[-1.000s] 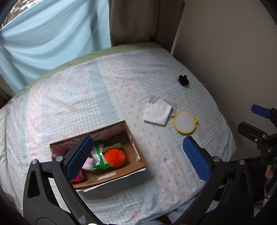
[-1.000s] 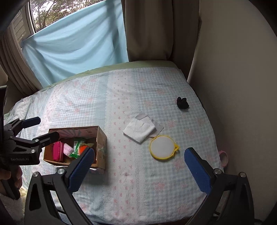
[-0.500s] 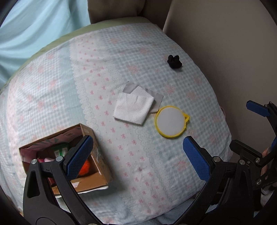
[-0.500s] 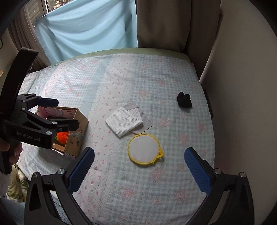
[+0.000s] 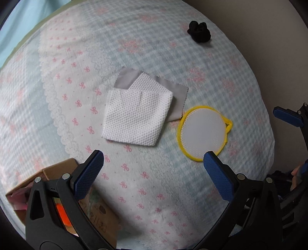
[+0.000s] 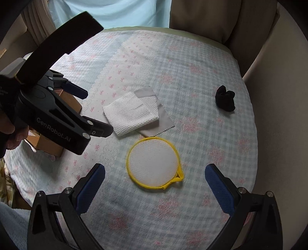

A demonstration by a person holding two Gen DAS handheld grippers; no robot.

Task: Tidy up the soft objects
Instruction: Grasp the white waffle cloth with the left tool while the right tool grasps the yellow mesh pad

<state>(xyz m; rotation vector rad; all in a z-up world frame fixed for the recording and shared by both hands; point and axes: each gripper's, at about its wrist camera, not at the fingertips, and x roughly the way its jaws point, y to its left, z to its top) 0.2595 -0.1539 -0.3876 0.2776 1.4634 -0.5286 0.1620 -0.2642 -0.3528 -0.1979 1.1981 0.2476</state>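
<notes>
Partway, by my read: cardboard box (image 5: 63, 194) at 7 o'clock in left view already holds an orange item (image 5: 61, 212) plus pink bits. Left to sort: white textured cloth (image 5: 134, 115) on top of a grey cloth (image 5: 177, 96), yellow-rimmed mesh pad (image 6: 154, 163) just beside them, black bundle (image 6: 225, 101) well apart at 2 o'clock. Left gripper (image 5: 152, 170) and right gripper (image 6: 155, 181) both spread apart, holding nothing. Surface is a bed (image 6: 211, 134), checked floral sheet w/ pink bows; pale-blue curtain (image 6: 119, 13) at 12, beige wall at right.
</notes>
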